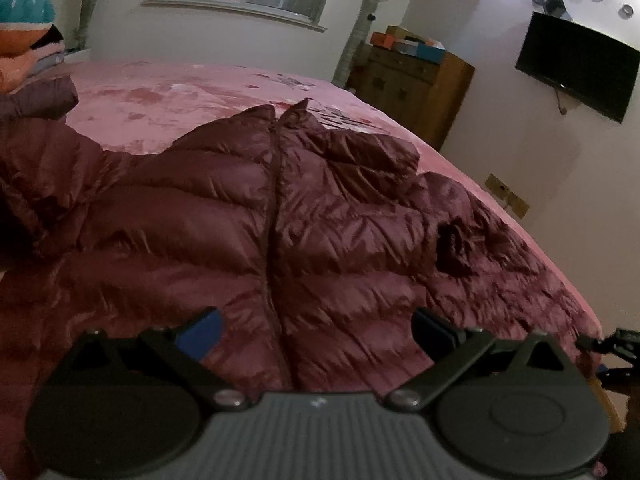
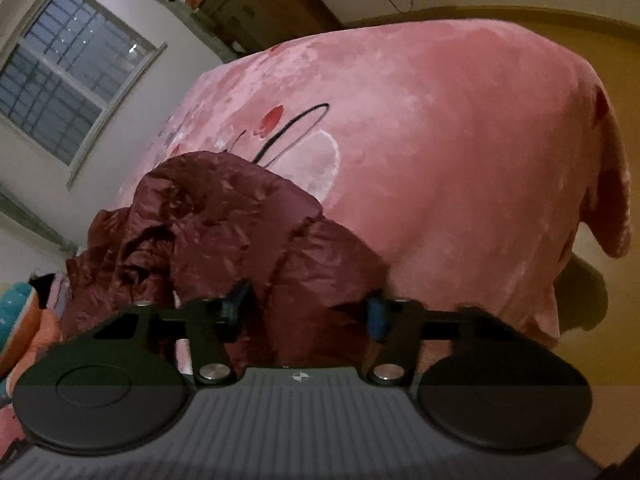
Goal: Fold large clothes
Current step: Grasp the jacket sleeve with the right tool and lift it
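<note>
A dark maroon puffer jacket (image 1: 248,216) lies front-up and zipped on a pink bed cover (image 1: 168,88), collar toward the window. My left gripper (image 1: 316,332) hovers over the jacket's lower hem by the zipper, jaws wide open and empty. In the right wrist view a bunched part of the same jacket (image 2: 224,232) lies near the bed's edge. My right gripper (image 2: 306,308) is open with jacket fabric lying between its blue-padded fingers (image 2: 376,316). The jaws stand apart and are not closed on the fabric.
A stack of folded clothes (image 1: 24,40) sits at the far left of the bed. A wooden dresser (image 1: 412,88) with boxes stands by the wall, a wall-mounted TV (image 1: 580,64) at right. The pink cover (image 2: 460,140) drapes over the bed's side toward the floor.
</note>
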A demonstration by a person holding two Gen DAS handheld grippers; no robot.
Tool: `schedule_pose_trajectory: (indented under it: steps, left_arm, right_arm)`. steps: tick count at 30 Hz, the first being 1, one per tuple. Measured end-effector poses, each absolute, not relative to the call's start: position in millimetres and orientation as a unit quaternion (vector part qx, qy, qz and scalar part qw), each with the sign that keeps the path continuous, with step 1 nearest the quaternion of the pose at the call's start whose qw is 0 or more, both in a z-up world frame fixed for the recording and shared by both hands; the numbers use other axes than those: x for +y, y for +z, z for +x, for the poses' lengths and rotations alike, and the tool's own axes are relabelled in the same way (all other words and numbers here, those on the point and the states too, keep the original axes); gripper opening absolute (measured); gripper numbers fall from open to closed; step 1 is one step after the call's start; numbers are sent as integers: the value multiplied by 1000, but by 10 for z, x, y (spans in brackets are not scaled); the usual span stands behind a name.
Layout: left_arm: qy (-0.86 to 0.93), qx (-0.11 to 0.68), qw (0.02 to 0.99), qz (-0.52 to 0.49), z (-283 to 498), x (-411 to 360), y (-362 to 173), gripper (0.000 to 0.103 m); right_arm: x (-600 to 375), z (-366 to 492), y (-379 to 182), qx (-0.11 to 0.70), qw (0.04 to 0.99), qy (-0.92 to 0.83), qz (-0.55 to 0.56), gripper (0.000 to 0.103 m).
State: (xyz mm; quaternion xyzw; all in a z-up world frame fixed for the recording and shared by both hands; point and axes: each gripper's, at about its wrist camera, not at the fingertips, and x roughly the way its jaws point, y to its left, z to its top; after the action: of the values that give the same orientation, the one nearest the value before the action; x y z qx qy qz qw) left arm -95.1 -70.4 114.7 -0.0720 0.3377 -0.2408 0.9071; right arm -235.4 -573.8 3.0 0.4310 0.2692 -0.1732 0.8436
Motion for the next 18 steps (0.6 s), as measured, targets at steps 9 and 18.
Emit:
schedule_pose_trajectory:
  steps: [9,18]
  left_arm:
    - [-230,328,910,-109,-712,-528,1102,100]
    - [-217,304,916,-146,-541,-191,1206,101]
  right_arm:
    - [-5521,-2094,762,191,873,-135,428,22]
    - [-5899,-2288,1880,69,883,-200,420,19]
